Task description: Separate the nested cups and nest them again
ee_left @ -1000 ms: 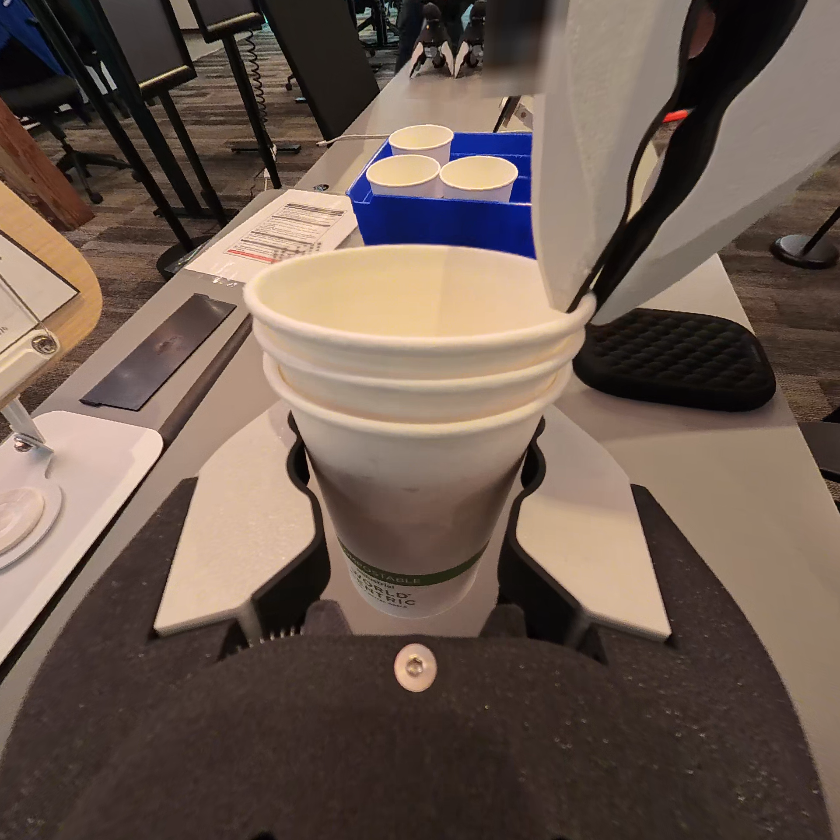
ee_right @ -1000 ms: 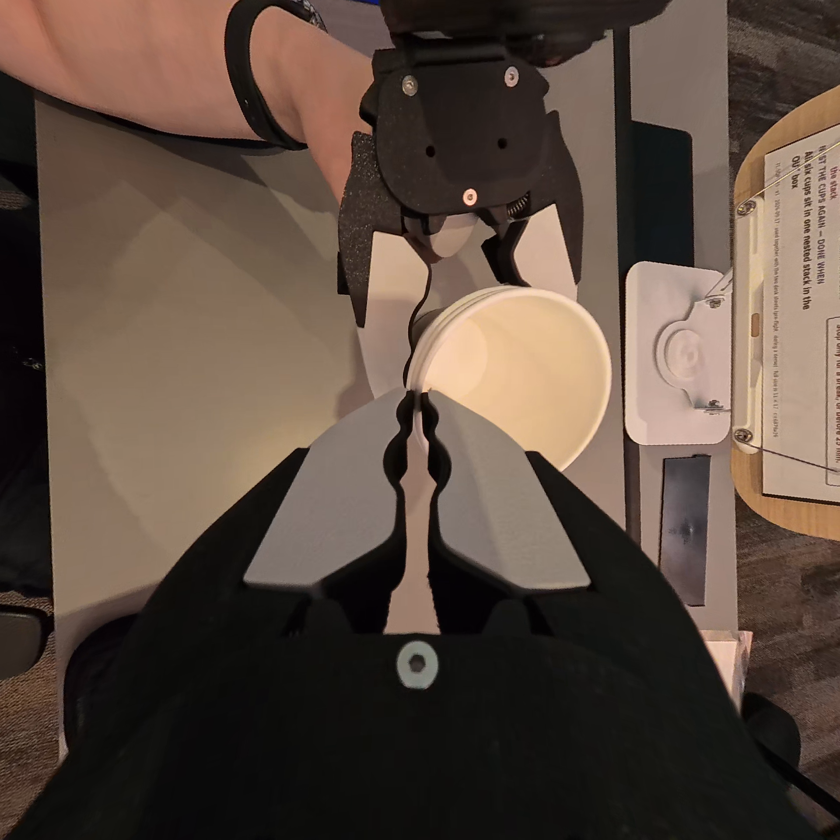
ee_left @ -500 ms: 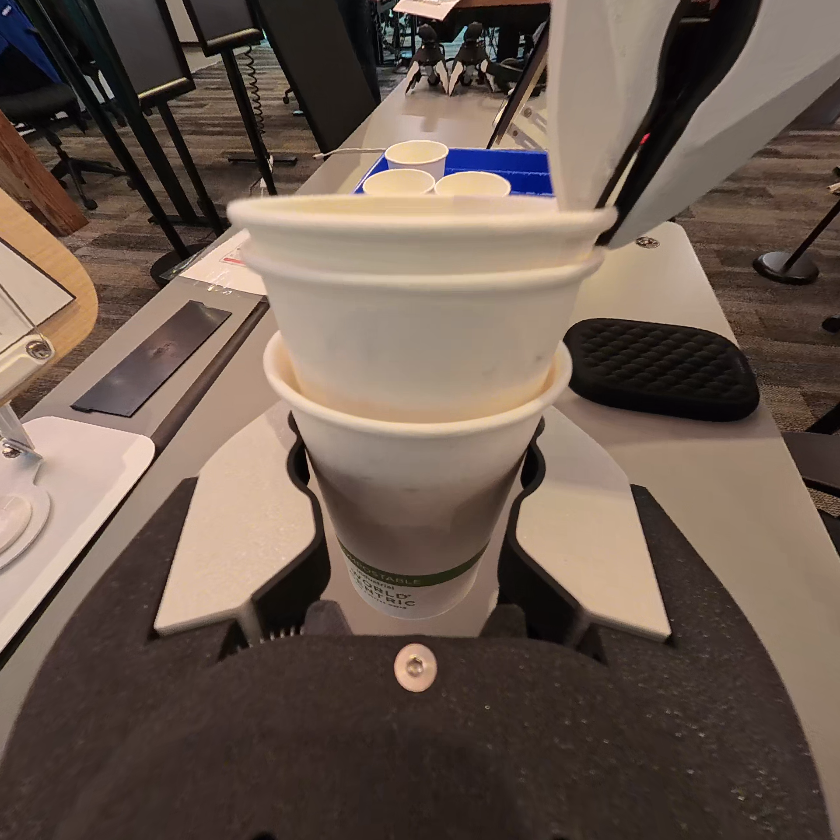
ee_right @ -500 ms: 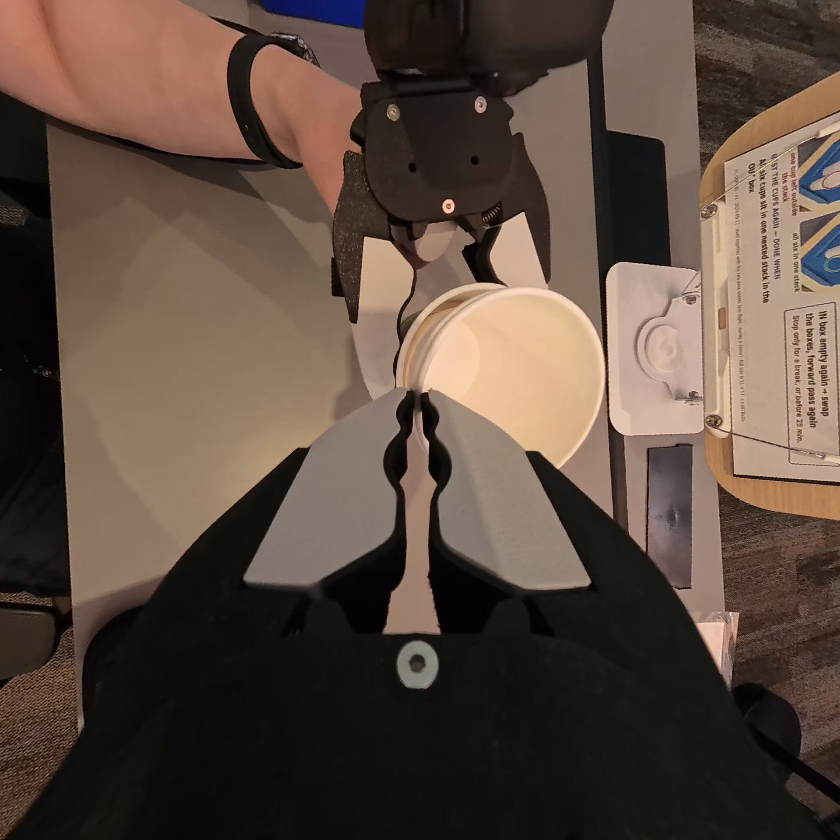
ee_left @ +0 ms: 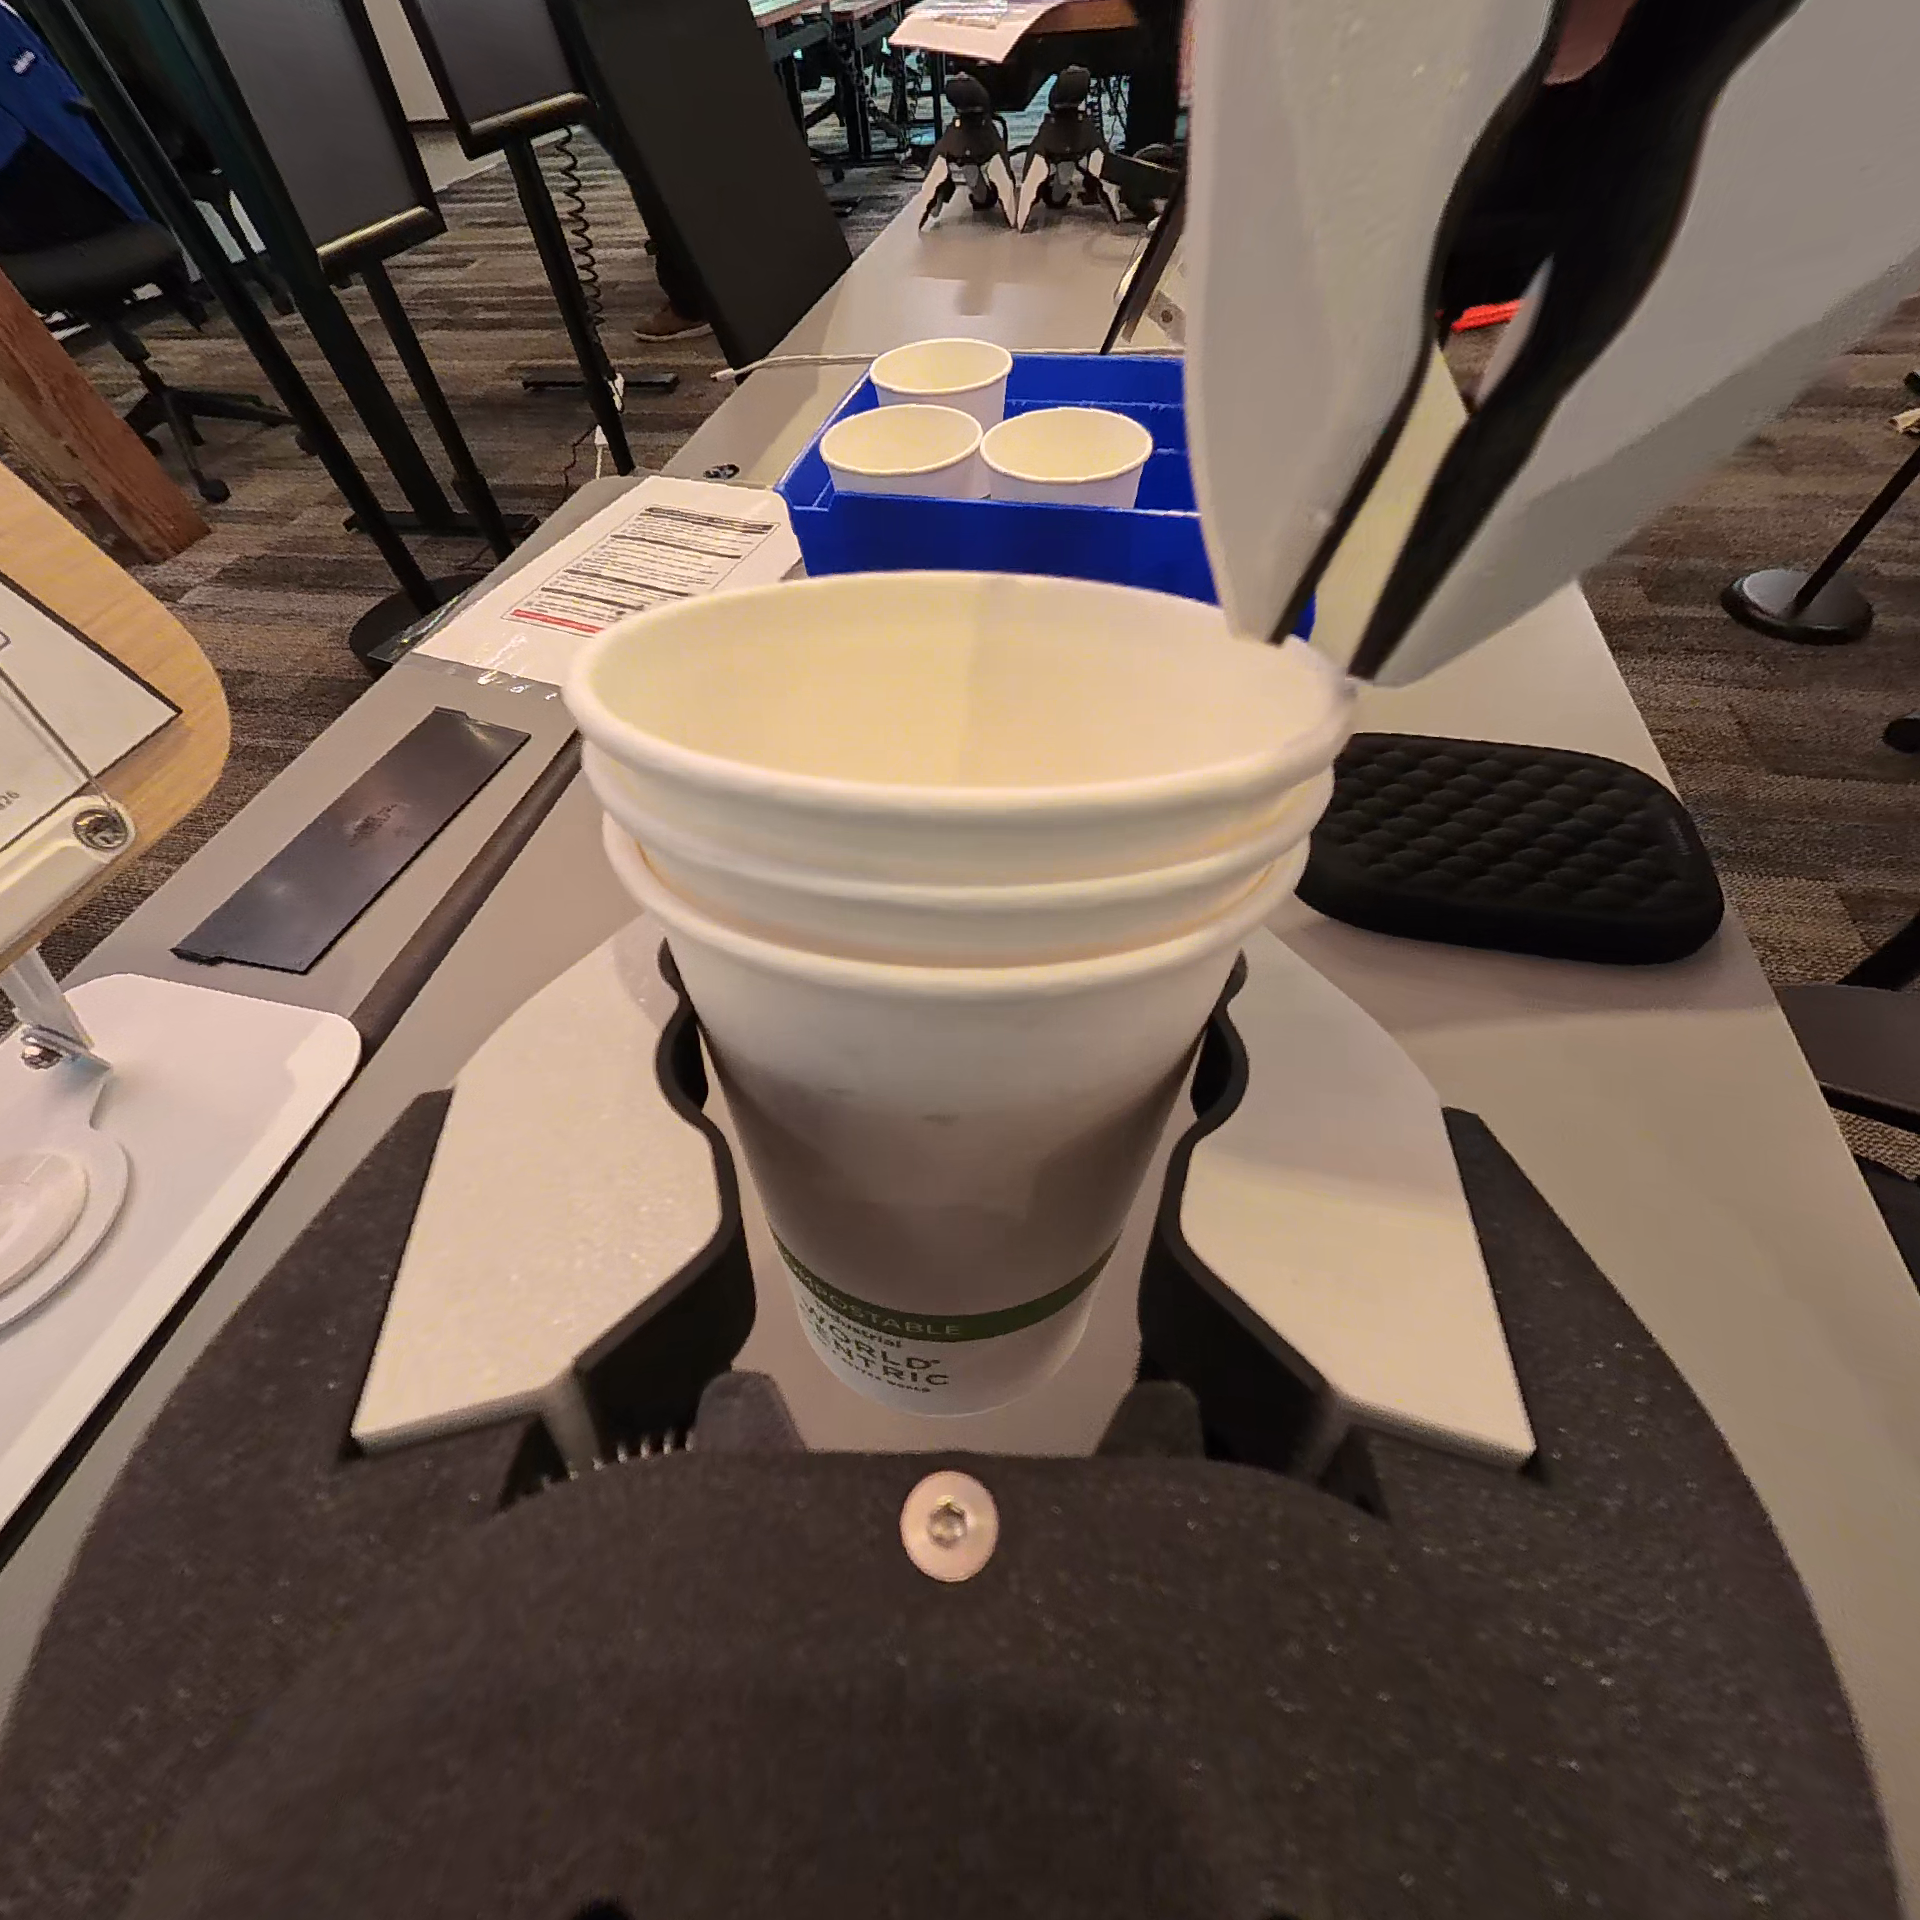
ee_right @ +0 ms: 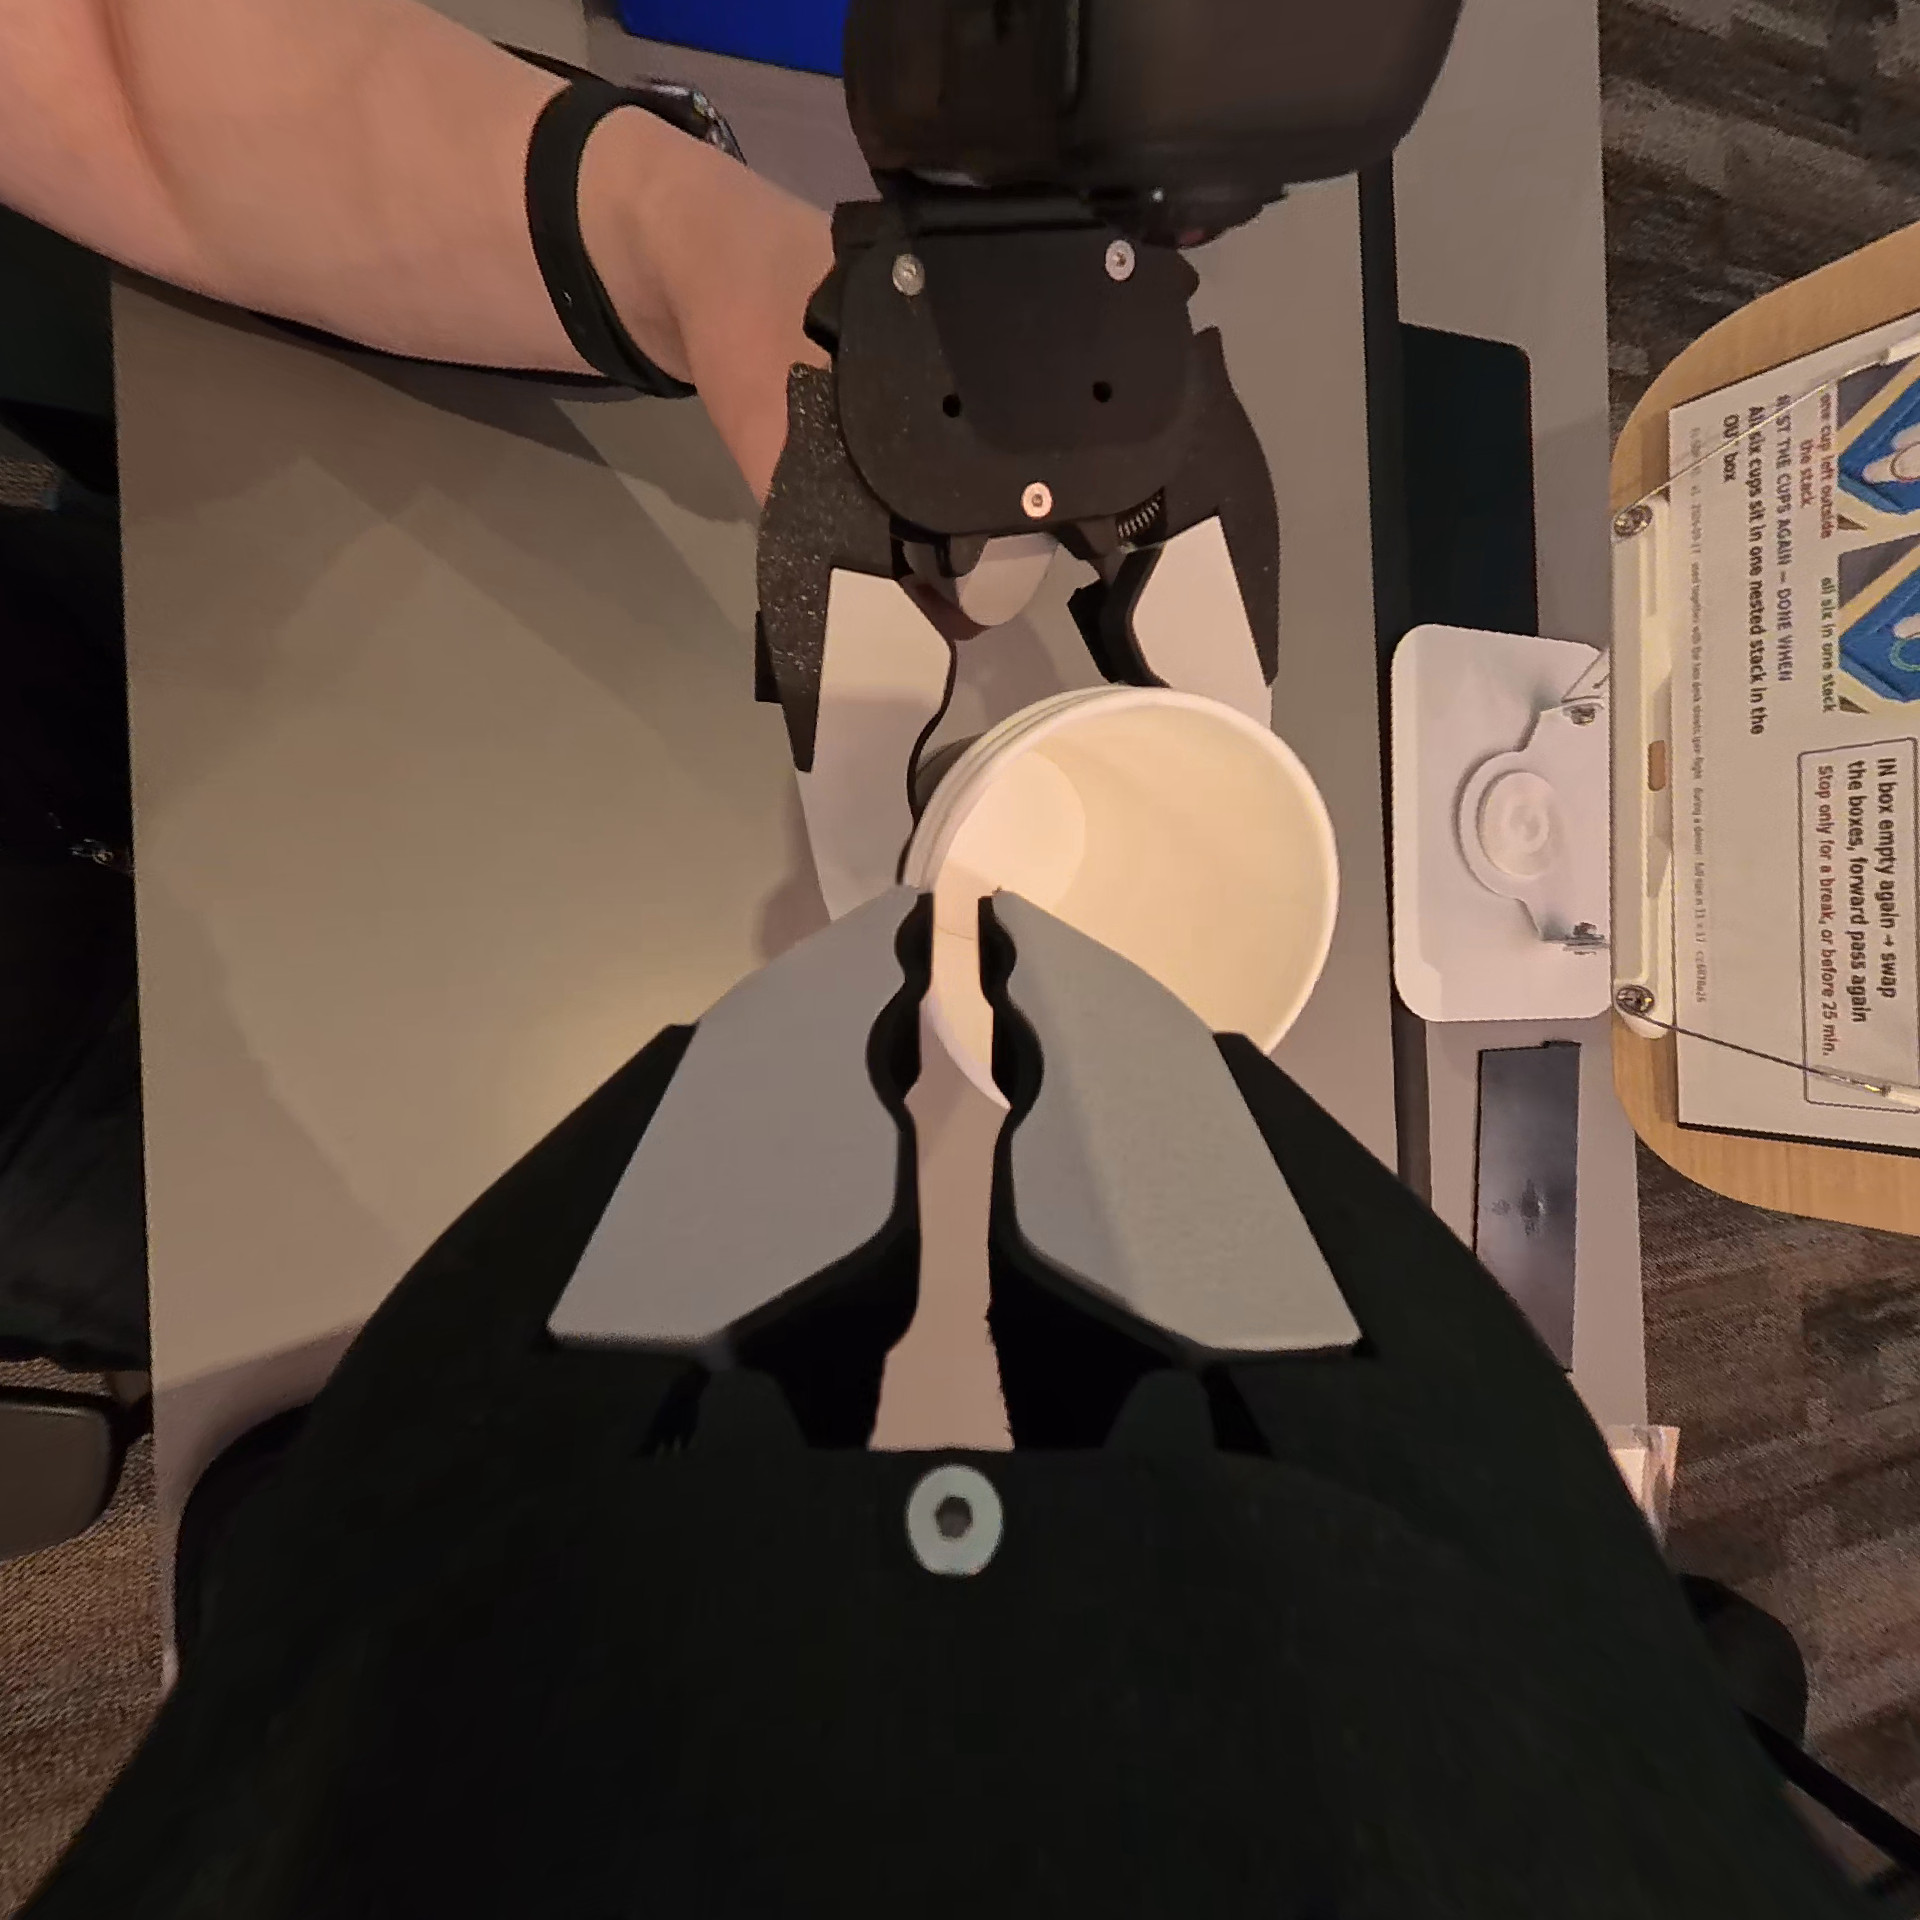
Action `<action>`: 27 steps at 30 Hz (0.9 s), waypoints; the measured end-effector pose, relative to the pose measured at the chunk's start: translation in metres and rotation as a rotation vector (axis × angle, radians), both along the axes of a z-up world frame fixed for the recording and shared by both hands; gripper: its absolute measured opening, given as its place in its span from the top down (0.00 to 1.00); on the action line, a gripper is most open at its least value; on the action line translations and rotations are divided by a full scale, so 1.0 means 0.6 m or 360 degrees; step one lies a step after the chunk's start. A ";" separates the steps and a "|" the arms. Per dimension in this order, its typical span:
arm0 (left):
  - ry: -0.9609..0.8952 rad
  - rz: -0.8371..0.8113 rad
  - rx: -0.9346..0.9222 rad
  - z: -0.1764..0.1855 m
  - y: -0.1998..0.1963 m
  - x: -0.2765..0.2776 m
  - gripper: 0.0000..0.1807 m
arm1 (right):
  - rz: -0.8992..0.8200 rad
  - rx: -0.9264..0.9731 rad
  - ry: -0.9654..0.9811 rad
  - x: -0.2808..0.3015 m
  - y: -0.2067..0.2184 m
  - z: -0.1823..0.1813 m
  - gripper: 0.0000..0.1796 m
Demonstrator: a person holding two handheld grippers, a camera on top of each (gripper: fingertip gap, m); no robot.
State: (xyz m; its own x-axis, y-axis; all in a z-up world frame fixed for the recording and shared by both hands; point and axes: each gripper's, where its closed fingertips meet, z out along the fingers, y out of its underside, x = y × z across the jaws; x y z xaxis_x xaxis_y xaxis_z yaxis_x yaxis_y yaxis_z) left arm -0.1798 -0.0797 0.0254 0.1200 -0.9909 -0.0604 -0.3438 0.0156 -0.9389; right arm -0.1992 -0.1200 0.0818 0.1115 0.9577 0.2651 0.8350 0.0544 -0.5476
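Note:
A stack of three nested white paper cups (ee_left: pixel 951 1039) stands between my left gripper's (ee_left: pixel 951 966) fingers, which are shut on the outer cup's lower wall. In the right wrist view the stack (ee_right: pixel 1132 862) is seen from above, with the left gripper (ee_right: pixel 1039 717) behind it. My right gripper (ee_right: pixel 951 899) comes down from above. Its fingers stand a little apart with the top cup's rim between them. It also shows at the upper right of the left wrist view (ee_left: pixel 1314 655).
A blue bin (ee_left: pixel 997 530) at the back holds three more white cups (ee_left: pixel 902 449). A black padded mat (ee_left: pixel 1496 842) lies to the right. A printed sheet (ee_left: pixel 644 561), a white stand base (ee_left: pixel 156 1091) and a sign board (ee_right: pixel 1766 727) are on the left side. A person's forearm (ee_right: pixel 364 208) holds the left gripper.
Half a second ago the upper two cups were lifted partway out of the outer cup; now they sit nested low again. The gap between the right gripper's fingers has widened.

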 end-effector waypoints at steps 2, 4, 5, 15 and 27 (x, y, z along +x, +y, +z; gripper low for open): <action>-0.0008 0.0001 -0.0011 0.001 0.001 -0.001 0.49 | 0.0012 -0.0035 0.0009 -0.004 -0.006 -0.001 0.95; -0.0010 0.0007 -0.0008 0.002 0.002 -0.002 0.49 | -0.0002 -0.0009 -0.0018 -0.003 -0.001 -0.004 0.95; -0.0009 0.0009 -0.0008 0.002 0.003 -0.002 0.49 | -0.0002 -0.0011 -0.0031 -0.003 -0.001 -0.007 0.96; -0.0043 0.0019 -0.0025 0.010 0.004 -0.004 0.49 | 0.0001 0.0017 -0.0045 -0.008 0.000 -0.002 0.99; -0.0095 0.0008 -0.0039 0.022 0.003 -0.009 0.49 | 0.0005 0.0062 -0.0014 -0.013 -0.001 0.023 0.99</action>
